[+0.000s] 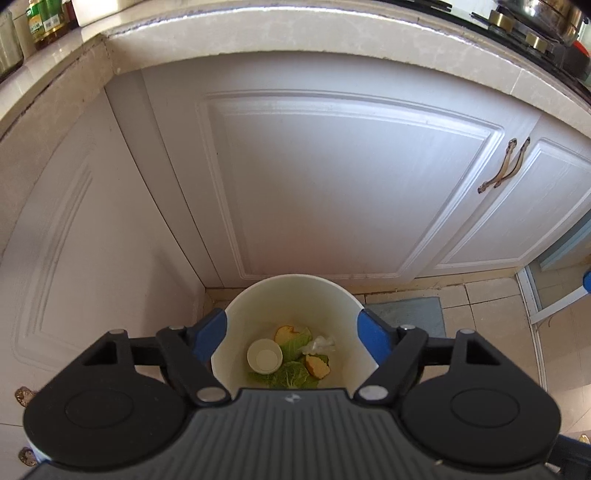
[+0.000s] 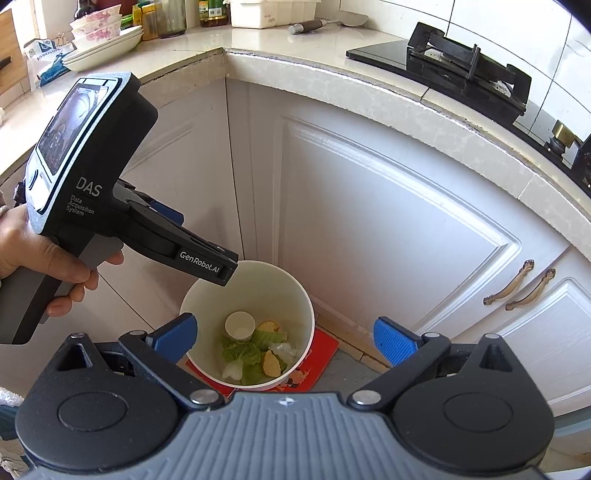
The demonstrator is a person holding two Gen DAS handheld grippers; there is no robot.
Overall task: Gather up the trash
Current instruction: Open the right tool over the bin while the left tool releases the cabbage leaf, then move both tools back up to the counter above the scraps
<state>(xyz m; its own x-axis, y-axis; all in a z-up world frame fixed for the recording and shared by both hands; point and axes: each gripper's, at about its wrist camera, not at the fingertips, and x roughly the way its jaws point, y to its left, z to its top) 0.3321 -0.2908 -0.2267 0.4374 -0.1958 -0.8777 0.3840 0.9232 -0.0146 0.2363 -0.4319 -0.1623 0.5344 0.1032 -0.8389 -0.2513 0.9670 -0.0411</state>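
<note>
Left wrist view: the left gripper (image 1: 293,334) points down into a white bin (image 1: 295,291) that stands on the tiled floor (image 1: 487,306), close to the corner where two white cabinet doors (image 1: 332,184) meet. The jaws stand wide and nothing is between the blue fingers (image 1: 373,332); they sit on either side of the bin's mouth. At the bottom of the bin lie a small white cup (image 1: 264,355), green leaves (image 1: 295,373), two yellow fruit pieces (image 1: 317,365) and a crumpled white wrapper (image 1: 318,343). A grey mat (image 1: 410,310) lies on the floor just to the right of the bin. Bottles (image 1: 44,22) stand at the upper left corner on the counter (image 1: 258,33).

Right wrist view: the right gripper (image 2: 291,334) also looks down at the bin (image 2: 258,280), its jaws wide and empty, one blue finger (image 2: 391,341) on each side of the bin. The left gripper (image 2: 225,271) comes in from the left, held by a hand (image 2: 40,266), and its tip is above the bin's far left rim. The same cup (image 2: 240,325), leaves (image 2: 240,350), fruit pieces (image 2: 272,362) and wrapper (image 2: 282,349) lie inside the bin. The bin stands on a red sheet (image 2: 319,354). On the counter (image 2: 332,74) there are stacked plates (image 2: 99,40) at the left end and a black stove (image 2: 461,70) at the right
</note>
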